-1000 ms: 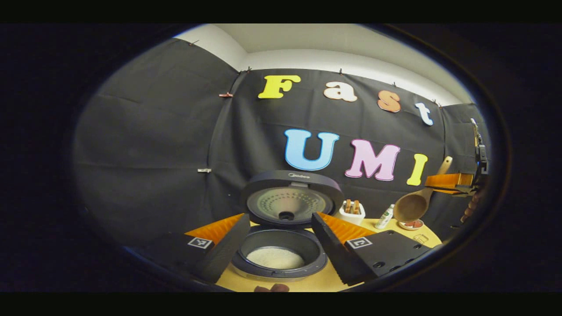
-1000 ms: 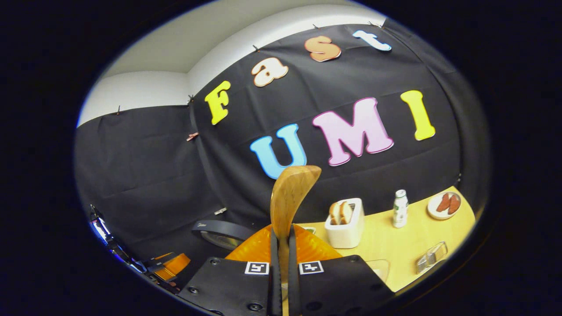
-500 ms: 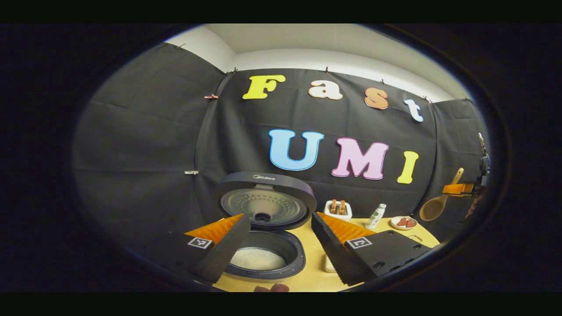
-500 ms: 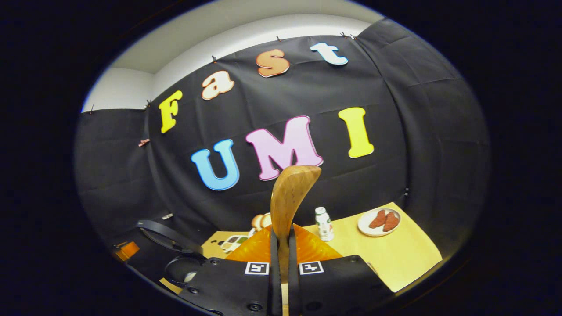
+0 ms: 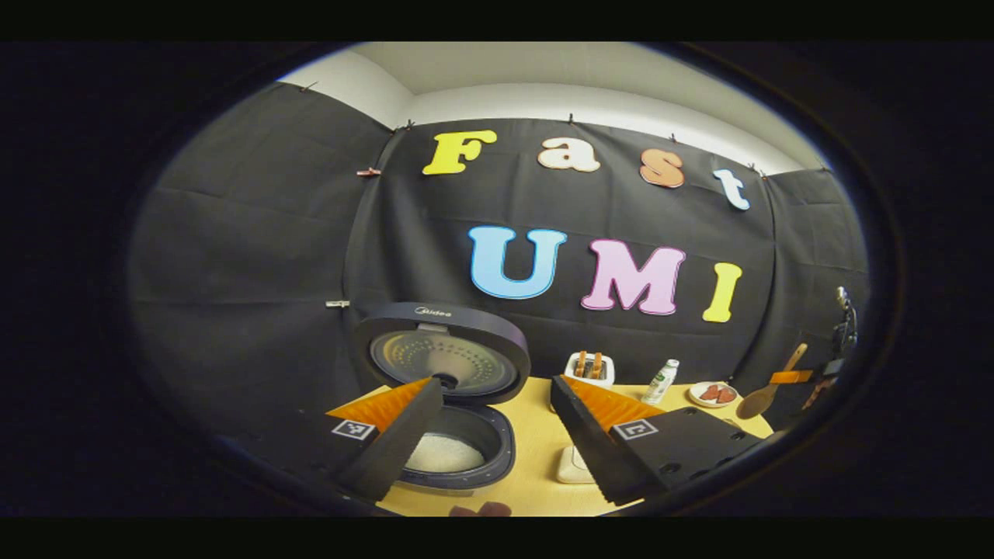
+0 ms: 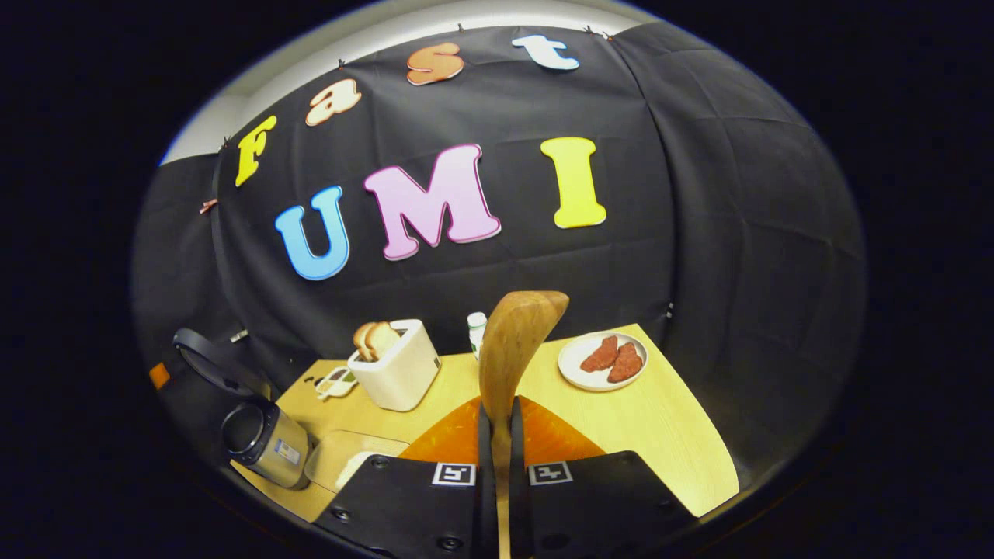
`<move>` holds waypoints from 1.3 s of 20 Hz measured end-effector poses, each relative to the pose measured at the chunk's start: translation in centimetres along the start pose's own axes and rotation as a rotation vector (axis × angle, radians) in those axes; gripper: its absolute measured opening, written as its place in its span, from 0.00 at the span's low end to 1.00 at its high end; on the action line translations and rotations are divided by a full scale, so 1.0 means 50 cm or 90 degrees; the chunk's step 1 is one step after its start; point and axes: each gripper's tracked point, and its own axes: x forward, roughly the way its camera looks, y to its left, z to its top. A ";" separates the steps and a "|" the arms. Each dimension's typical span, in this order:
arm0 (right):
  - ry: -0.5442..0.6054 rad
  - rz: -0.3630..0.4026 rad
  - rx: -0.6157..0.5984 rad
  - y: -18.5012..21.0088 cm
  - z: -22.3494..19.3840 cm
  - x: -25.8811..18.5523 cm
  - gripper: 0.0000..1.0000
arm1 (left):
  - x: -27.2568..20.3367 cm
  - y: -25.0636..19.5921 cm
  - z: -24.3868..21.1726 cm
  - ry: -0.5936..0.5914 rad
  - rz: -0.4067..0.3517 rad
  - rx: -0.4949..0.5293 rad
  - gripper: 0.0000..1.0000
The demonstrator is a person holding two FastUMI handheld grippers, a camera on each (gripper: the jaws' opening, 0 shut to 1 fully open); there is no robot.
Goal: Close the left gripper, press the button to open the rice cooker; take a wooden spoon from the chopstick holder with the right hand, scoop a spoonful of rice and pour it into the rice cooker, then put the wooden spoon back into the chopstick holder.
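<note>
Wooden spoon (image 6: 512,349), clamped in the right gripper (image 6: 497,466), has swung away toward 3 o'clock from the open rice cooker (image 5: 443,373) — rice poured, return remains — left gripper (image 5: 497,435) apart.

I've swung my right gripper (image 6: 497,473) and its wooden spoon (image 6: 512,341) away from the rice cooker (image 6: 264,439) toward the plate (image 6: 598,362) (spoon bowl empty), while my left gripper (image 5: 497,435) drifted rightward off the cooker.

The left claw (image 5: 497,435) gapes over the rice cooker (image 5: 458,442) (lid up, white rice inside).
</note>
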 end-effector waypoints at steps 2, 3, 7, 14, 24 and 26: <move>0.029 0.002 0.000 -0.021 -0.038 0.028 0.10 | -0.001 -0.015 0.008 -0.002 0.003 0.010 0.92; 0.041 0.004 0.001 -0.027 -0.055 0.040 0.10 | -0.004 -0.019 0.009 -0.002 0.004 0.015 0.95; 0.082 0.015 0.014 -0.043 -0.115 0.081 0.10 | -0.012 -0.028 0.006 0.007 0.017 0.021 0.95; 0.143 0.021 0.080 -0.072 -0.208 0.123 0.10 | -0.023 -0.052 0.014 0.013 0.022 0.041 0.95; 0.156 -0.001 0.083 -0.085 -0.239 0.127 0.15 | -0.032 -0.068 0.029 0.011 0.008 0.049 0.95; 0.155 -0.016 0.086 -0.097 -0.239 0.124 0.23 | -0.033 -0.068 0.031 0.011 0.006 0.046 0.95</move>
